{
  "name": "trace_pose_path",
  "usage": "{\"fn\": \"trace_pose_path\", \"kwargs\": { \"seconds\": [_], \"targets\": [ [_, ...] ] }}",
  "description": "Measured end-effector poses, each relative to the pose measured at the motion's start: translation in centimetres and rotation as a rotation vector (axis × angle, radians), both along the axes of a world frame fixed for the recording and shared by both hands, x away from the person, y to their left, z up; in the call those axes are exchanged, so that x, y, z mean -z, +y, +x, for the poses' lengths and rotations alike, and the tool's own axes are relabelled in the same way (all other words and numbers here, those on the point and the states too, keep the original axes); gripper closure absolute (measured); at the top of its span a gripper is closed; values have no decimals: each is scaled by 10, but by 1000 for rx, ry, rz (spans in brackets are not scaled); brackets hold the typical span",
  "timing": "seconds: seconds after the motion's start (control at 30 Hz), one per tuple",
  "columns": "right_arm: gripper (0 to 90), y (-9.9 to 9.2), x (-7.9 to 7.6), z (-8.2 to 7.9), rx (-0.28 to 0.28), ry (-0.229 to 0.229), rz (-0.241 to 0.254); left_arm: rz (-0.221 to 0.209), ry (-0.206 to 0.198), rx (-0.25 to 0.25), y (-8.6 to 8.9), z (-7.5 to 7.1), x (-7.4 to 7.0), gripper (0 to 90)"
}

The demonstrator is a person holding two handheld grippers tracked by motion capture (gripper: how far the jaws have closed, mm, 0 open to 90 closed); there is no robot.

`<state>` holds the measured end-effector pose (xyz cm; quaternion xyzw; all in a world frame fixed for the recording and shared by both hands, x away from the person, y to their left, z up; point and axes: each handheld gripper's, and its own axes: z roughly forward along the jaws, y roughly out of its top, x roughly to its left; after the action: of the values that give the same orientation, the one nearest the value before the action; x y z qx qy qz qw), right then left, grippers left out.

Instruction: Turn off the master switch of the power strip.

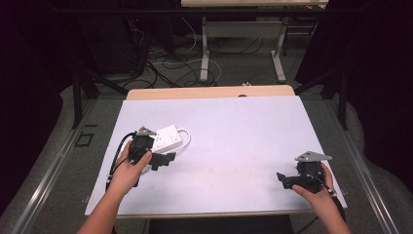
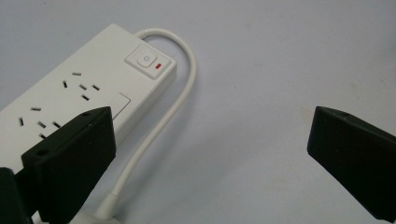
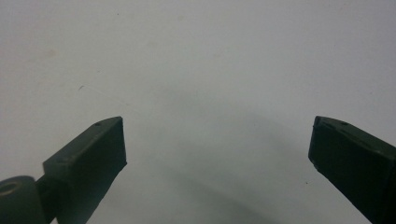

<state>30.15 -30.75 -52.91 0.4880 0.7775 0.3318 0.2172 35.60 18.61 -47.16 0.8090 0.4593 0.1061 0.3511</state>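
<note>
A white power strip (image 2: 88,88) with looped cord lies at the table's (image 1: 234,126) left, beside the left gripper (image 2: 210,144), jaws apart. Its switch (image 2: 145,60) is resolved in the left gripper view. The right gripper (image 3: 217,154) is held apart over bare surface.

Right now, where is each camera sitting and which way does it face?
High view: above the person's side, facing forward and down on the white-topped table; forearms, left gripper, right gripper.
Left gripper view: rides that gripper, jaws open, facing the white plastic power strip.
Right gripper view: jaws open over bare tabletop.
Shared: the strip shows in the high and left gripper views.
</note>
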Motion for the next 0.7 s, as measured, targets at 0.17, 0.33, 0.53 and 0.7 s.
{"fn": "trace_pose_path", "kwargs": {
  "seconds": [0.17,0.33,0.53,0.7],
  "targets": [
    [38,0,0,0,1,3,3,-6,0,4,1,-8,6,18],
    [38,2,0,1,6,3,7,1,-21,-13,0,-16,15,21],
    [38,2,1,0,-2,3,3,8,-20,-15,2,-22,24,21],
    [38,1,1,1,-3,0,1,-6,-22,-30,5,-26,31,26]
  ]
}}
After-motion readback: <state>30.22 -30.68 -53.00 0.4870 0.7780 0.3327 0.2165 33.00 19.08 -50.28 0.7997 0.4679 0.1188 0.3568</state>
